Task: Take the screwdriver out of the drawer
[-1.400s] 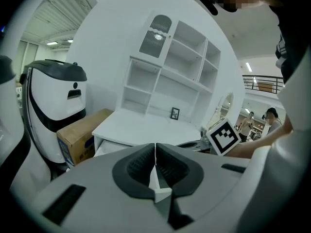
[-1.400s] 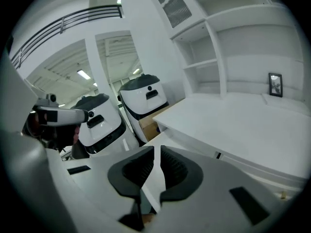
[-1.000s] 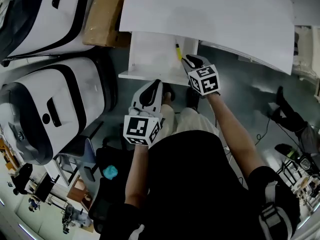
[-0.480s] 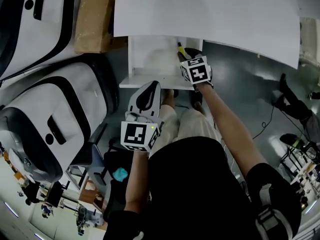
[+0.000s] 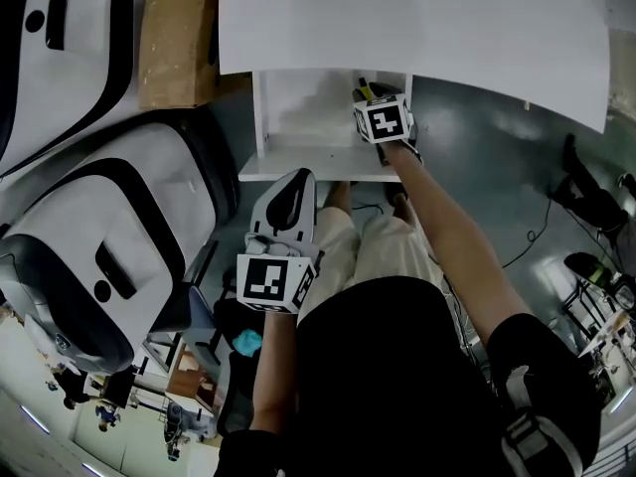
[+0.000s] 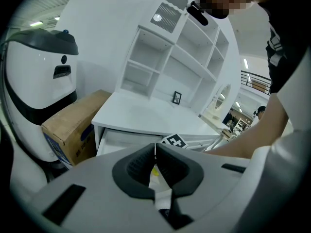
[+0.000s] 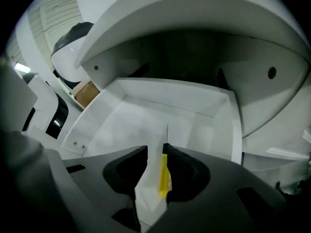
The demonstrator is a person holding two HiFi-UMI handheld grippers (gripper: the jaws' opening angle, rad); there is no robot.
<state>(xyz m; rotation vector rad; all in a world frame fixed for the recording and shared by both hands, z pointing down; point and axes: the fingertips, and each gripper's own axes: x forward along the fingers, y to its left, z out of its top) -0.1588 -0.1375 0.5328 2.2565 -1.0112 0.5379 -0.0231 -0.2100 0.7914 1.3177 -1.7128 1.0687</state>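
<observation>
The white drawer (image 5: 298, 127) stands pulled out under the desk top (image 5: 417, 28). In it lies a screwdriver (image 7: 164, 176) with a yellow handle and thin metal shaft; its handle (image 5: 365, 90) peeks past the marker cube. My right gripper (image 7: 156, 149) points steeply down into the drawer (image 7: 146, 115). Its jaws have just been opening and stand apart astride the handle, which lies beside the right pad (image 7: 182, 171). In the head view the right gripper (image 5: 372, 97) is at the drawer's right side. My left gripper (image 5: 301, 177) hangs shut and empty by the drawer's front edge; in its own view the left gripper (image 6: 155, 147) faces the desk.
Big white-and-black machine shells (image 5: 119, 227) and a cardboard box (image 5: 174, 38) crowd the left. The person's legs (image 5: 368, 246) are under the drawer front. A white shelf unit (image 6: 180, 67) stands on the desk. Cables and gear (image 5: 586, 217) lie on the floor at right.
The right gripper has dropped into the drawer, tilted further down, and its jaws now straddle the screwdriver. The left gripper has sunk a little by the drawer front.
</observation>
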